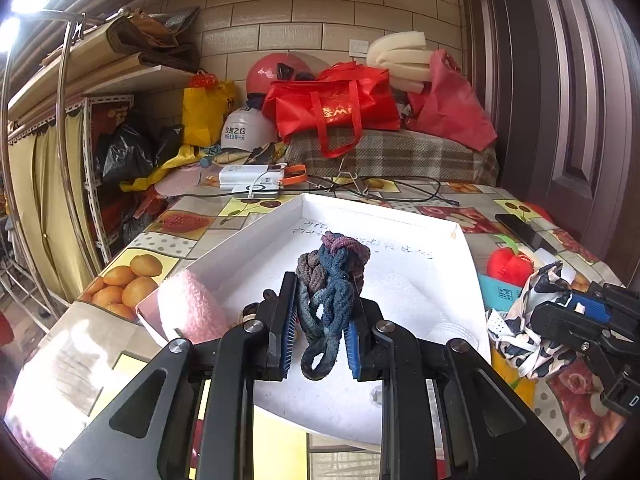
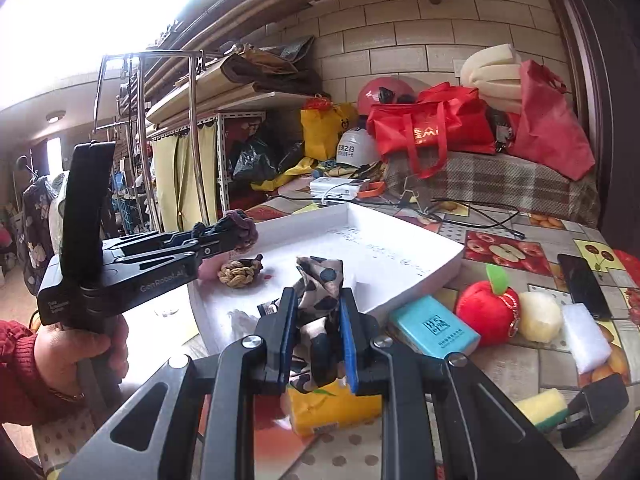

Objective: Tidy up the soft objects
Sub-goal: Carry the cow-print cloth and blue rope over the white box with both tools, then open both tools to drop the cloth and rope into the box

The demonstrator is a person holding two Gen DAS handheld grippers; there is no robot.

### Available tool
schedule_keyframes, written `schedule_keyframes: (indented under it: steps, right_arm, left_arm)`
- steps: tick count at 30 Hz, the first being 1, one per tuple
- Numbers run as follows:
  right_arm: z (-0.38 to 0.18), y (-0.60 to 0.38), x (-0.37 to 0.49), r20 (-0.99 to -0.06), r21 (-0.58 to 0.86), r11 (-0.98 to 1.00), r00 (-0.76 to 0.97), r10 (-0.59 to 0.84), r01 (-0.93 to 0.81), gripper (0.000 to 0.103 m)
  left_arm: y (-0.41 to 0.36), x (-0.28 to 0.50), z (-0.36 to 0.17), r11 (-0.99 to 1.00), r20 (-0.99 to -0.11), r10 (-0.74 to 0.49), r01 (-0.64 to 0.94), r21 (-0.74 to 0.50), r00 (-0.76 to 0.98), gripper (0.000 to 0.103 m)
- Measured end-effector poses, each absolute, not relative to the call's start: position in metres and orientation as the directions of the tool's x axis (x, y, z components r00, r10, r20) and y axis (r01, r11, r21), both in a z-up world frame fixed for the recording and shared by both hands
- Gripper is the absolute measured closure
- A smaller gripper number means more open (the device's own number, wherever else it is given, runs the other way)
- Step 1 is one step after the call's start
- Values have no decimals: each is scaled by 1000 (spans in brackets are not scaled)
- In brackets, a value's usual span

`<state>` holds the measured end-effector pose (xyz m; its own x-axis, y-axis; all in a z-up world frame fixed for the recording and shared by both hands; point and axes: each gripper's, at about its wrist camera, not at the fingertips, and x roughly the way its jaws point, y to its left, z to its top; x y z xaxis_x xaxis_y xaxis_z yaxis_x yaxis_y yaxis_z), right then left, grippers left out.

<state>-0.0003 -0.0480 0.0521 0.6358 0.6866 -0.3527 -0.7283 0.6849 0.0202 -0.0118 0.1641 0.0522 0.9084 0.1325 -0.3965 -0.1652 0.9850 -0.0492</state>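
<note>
We see the left gripper point(image 1: 320, 320) with its fingers clamped on a bundle of braided bands point(image 1: 330, 280), dark blue and brown with a mauve one on top; the bundle hangs over the white tray point(image 1: 452, 264), hiding part of the handwriting on the tray floor. In the right wrist view the same gripper shows from the side, gripped by a hand point(image 2: 84, 356) in a red sleeve, only the tip of the bundle sticking out.

The right gripper point(image 2: 316, 332) has its fingers clamped on a spotted cloth point(image 2: 320, 292), held above the tray's near edge; the cloth's lower end is lost behind the fingers. A tan knot point(image 2: 239, 271) lies in the tray near its left wall. A pink fluffy thing point(image 1: 190, 310) leans at that wall, partly hidden.

Right of the tray, on the tabletop point(image 2: 532, 240), sit a teal box point(image 2: 434, 326), a plush apple point(image 2: 490, 310), a pale ball point(image 2: 540, 316), a white pad point(image 2: 586, 338) and a phone point(image 2: 582, 284). A sponge point(image 2: 544, 406) lies near the front edge, a black object we cannot identify beside it.
</note>
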Motion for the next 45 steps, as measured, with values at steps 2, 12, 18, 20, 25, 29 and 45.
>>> schedule_keyframes:
  steps: [2,12,18,20,25,29,45]
  right_arm:
    - [55,-36,6,-357,27,684,632,688,-729,84]
    - [72,-1,71,-442,162,723,605,662,-672,84]
    - [65,12,94,-500,184,742,589,635,-644,83]
    - [64,15,97,-511,174,752,595,621,-636,81]
    - [64,15,103,-517,146,779,624,586,-610,76]
    - [68,9,96,-477,129,792,663,577,-597,0]
    - [91,-77,37,-333,74,751,693,639,-657,0]
  left_arm:
    - [169,-3,52,982,-408,151,-184,-41,900,83]
    - [188,37,69,969,-507,186,-243,-48,841,82]
    - [191,55,59,963,-564,212,-269,-19,798,82]
    - [194,58,58,957,-572,226,-288,-19,788,81]
    - [200,55,63,943,-547,263,-331,-28,795,27]
    - [204,45,68,934,-494,288,-355,-44,820,0]
    - [179,-38,76,950,-373,105,-204,-236,922,0]
